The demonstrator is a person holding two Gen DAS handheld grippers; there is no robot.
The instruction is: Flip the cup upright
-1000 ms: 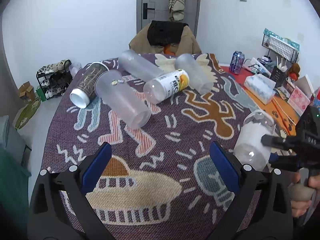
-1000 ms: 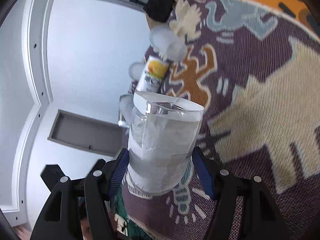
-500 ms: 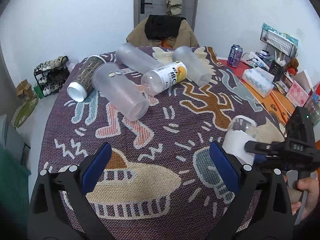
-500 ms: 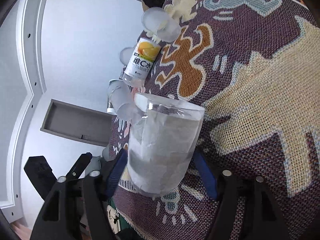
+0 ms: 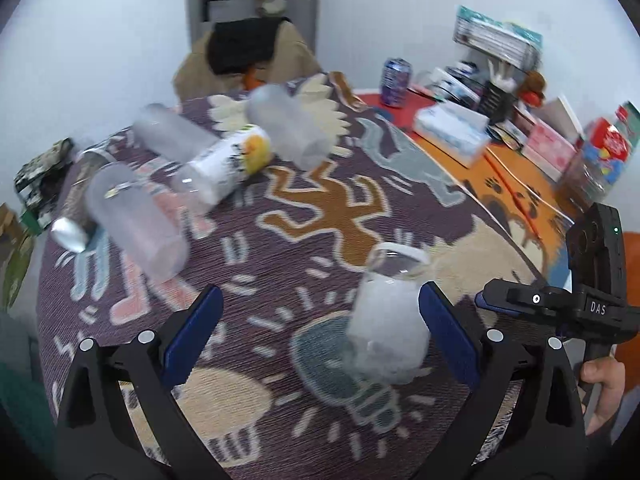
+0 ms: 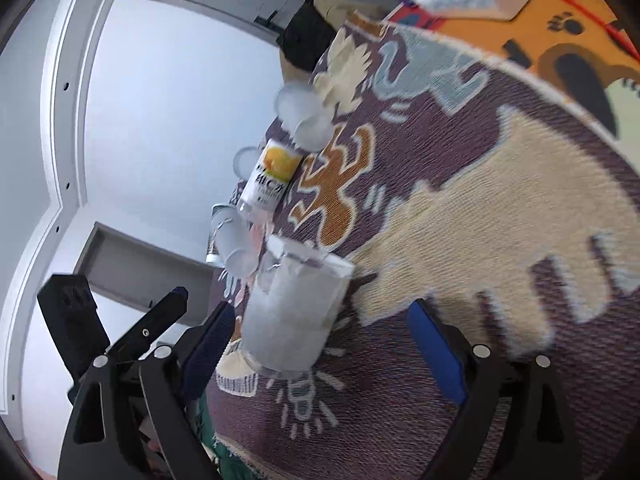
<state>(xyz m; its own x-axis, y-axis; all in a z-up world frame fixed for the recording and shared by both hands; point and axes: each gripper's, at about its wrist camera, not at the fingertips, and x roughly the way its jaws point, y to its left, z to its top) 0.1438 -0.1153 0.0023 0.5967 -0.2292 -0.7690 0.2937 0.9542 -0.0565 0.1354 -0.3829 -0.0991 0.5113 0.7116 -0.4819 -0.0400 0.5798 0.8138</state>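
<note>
A clear cup with a white paper label (image 5: 386,322) stands upright, mouth up, on the patterned purple cloth (image 5: 304,240). It also shows in the right wrist view (image 6: 290,312). My right gripper (image 6: 320,344) is open, with the cup free between its blue pads, nearer the left pad. Its body shows at the right of the left wrist view (image 5: 560,308). My left gripper (image 5: 320,332) is open and empty, low over the cloth, with the cup just inside its right pad.
Several cups and bottles lie on their sides at the far left: frosted cups (image 5: 132,220) (image 5: 292,126), a yellow-labelled bottle (image 5: 226,164). A tissue box (image 5: 452,130), a can (image 5: 396,82) and clutter line the orange mat at right. A chair (image 5: 248,52) stands behind.
My right gripper brought the labelled cup down onto the cloth, opened and let go of it. The cup now stands on its own. My left gripper swung right toward it.
</note>
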